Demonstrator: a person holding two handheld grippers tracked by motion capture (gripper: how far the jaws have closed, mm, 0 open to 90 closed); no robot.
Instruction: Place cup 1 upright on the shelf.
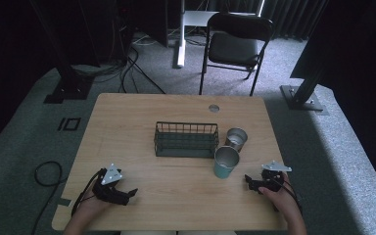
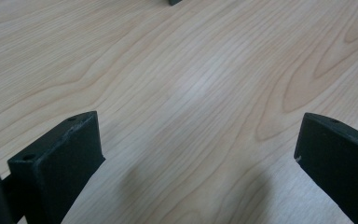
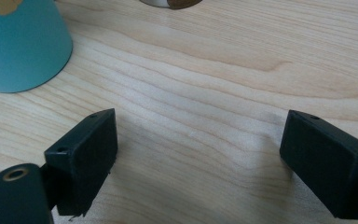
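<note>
The left gripper rests low over the near left part of the wooden table, held in the person's left hand, with its jaws pointing right toward the middle of the table. In the left gripper view its two black jaws stand wide apart with nothing but bare wood grain between them.

The right gripper sits at the near right part of the table in the person's right hand, its jaws pointing left. They too are spread wide and hold nothing; in the right gripper view only the tabletop lies between them.

The teal cup stands upright on the table just left of the right gripper's tips, near them but not touching. In the right gripper view the same teal cup shows at the upper left, beyond the left jaw and outside the gap. Behind it, a little to the right, stands a silver cup, also upright, close to the teal one; whether the two touch I cannot tell.

A dark wire basket sits in the middle of the table, its right end just beside both cups. Beyond the far edge a black folding chair stands on the grey carpet
</note>
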